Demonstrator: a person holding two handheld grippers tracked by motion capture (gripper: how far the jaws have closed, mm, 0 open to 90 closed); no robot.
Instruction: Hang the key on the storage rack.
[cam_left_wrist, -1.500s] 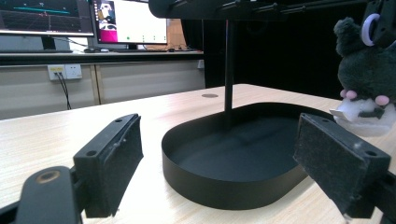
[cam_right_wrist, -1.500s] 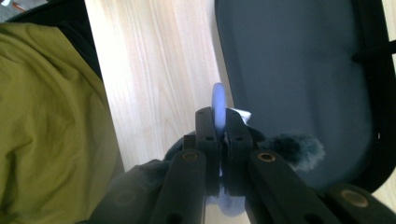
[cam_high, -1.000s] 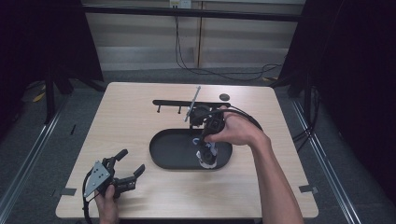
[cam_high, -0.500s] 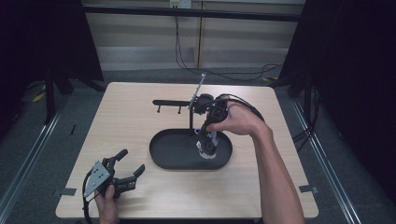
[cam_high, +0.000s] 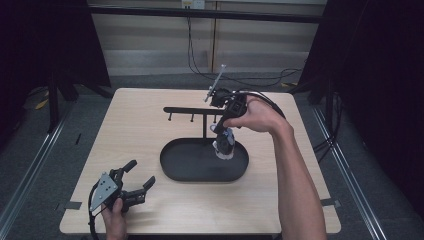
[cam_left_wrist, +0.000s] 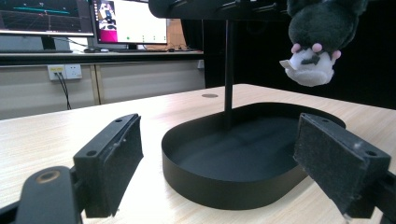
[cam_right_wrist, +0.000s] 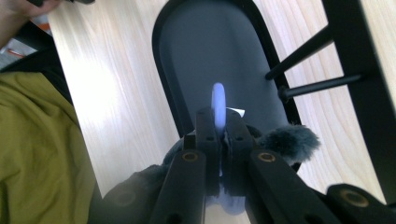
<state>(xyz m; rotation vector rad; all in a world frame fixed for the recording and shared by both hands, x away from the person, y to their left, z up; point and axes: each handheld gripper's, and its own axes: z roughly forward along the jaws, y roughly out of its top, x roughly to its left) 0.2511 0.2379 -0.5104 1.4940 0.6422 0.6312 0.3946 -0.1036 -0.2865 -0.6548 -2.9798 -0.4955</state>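
Above wooden table (cam_high: 140, 135) and black tray (cam_high: 185, 170), plush toy (cam_high: 223, 145) pinched in right tool (cam_high: 223, 131).

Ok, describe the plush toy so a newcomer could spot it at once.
Find the black oval tray on the wooden table. Above its right end, the right gripper holds up a small plush toy. It is the only soft thing there: dark fur, white face, pale blue loop.

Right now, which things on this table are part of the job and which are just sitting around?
In the job:
- plush toy, hanging by its loop from the shut right gripper
- black tray below it
- peg rack

Lying about:
- left gripper, jaws open, holding nothing
- monitors behind
- floor cables
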